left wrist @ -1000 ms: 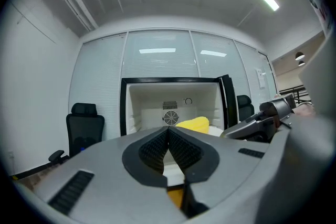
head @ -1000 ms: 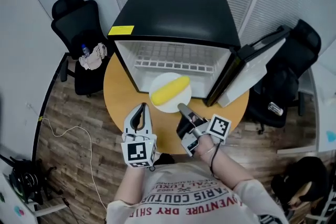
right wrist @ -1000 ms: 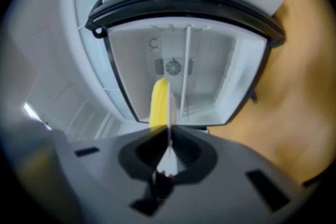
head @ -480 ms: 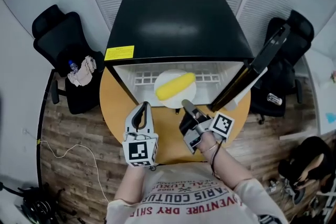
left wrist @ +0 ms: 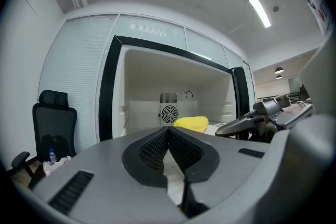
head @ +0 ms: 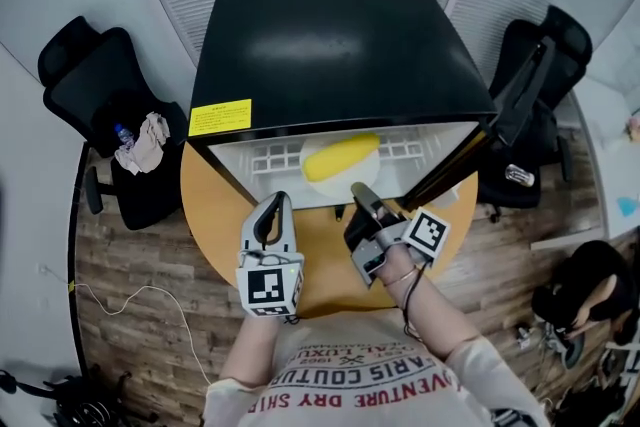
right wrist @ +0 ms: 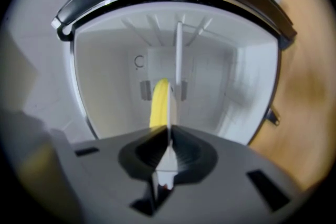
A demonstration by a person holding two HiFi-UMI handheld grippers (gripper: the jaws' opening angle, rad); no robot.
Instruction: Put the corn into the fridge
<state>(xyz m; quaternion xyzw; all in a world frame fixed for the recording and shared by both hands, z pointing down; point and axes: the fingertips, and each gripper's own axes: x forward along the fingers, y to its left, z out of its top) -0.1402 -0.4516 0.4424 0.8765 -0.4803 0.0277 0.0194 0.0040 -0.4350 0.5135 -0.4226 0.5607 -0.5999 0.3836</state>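
Note:
The yellow corn [head: 342,156] lies on a white plate [head: 318,181] that sits just inside the open black fridge [head: 330,45], over its wire shelf. My right gripper [head: 358,191] is shut on the plate's near rim. In the right gripper view the plate [right wrist: 178,60] shows edge-on between the jaws of that gripper [right wrist: 168,131], with the corn [right wrist: 159,102] beyond it. My left gripper [head: 276,200] hangs in front of the fridge to the left, shut and empty. The left gripper view, past that gripper [left wrist: 168,131], also shows the corn [left wrist: 191,123] inside.
The fridge stands on a round wooden table [head: 215,215]. Its door [head: 520,100] swings open to the right. A black chair [head: 90,85] with a bottle and cloth [head: 135,140] is at the left, and another chair [head: 545,45] stands behind the door.
My right gripper has pushed the plate with the corn forward, from the table in front of the fridge to inside it. The left gripper stayed shut and barely moved.

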